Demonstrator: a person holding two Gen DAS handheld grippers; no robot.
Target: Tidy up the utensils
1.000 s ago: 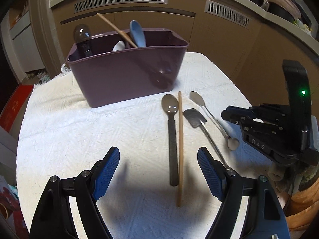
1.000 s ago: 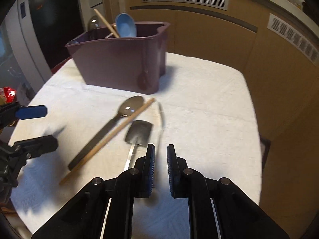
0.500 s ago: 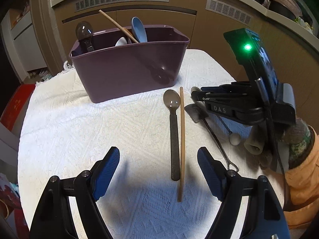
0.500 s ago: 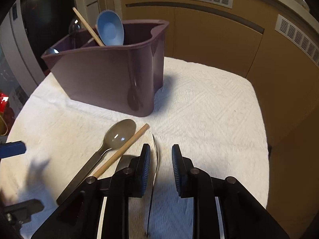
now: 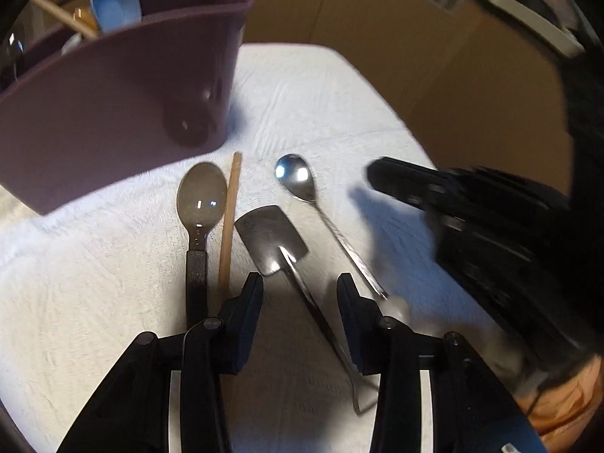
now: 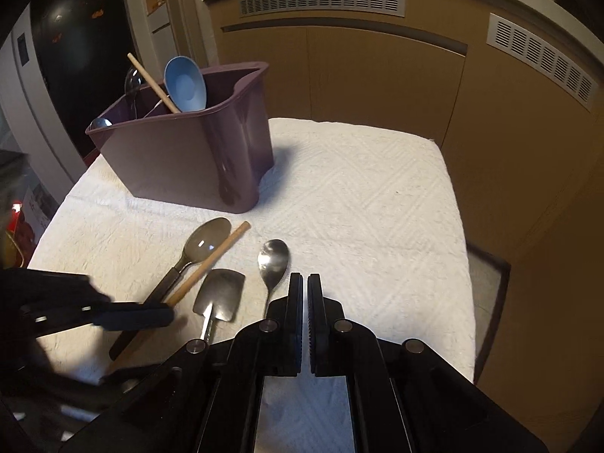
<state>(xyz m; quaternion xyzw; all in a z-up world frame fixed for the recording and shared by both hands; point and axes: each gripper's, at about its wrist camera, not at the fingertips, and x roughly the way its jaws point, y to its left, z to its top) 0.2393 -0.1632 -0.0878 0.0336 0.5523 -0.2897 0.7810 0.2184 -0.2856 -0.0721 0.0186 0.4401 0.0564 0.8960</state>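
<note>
the purple caddy [image 6: 196,158] stands at the far side of the white towel [image 6: 358,196] and already holds a few pieces: a blue spoon [image 6: 185,85], a wooden stick [image 6: 153,83] leaning out of it, and the tips of a couple of metal ones. so part of the sorting looks done.

four pieces lie on the towel in front of it, side by side: a grey spoon with a black handle [image 5: 200,204], a wooden chopstick [image 5: 229,222] just beside it, a small metal spatula [image 5: 270,239], and a steel teaspoon [image 5: 298,181] to the right.

the left gripper [image 5: 300,296] hangs low over the spatula's handle with its tongs part way apart; they have just been closing, with the handle lying between them, but i see no pad pressing on it yet. the right gripper [image 6: 305,294] has its tongs together, and whether they pinch the teaspoon's handle, which runs under them, i cannot tell.

by my reckoning roughly half is left: all four must go into the caddy, and the spatula seems next.
</note>
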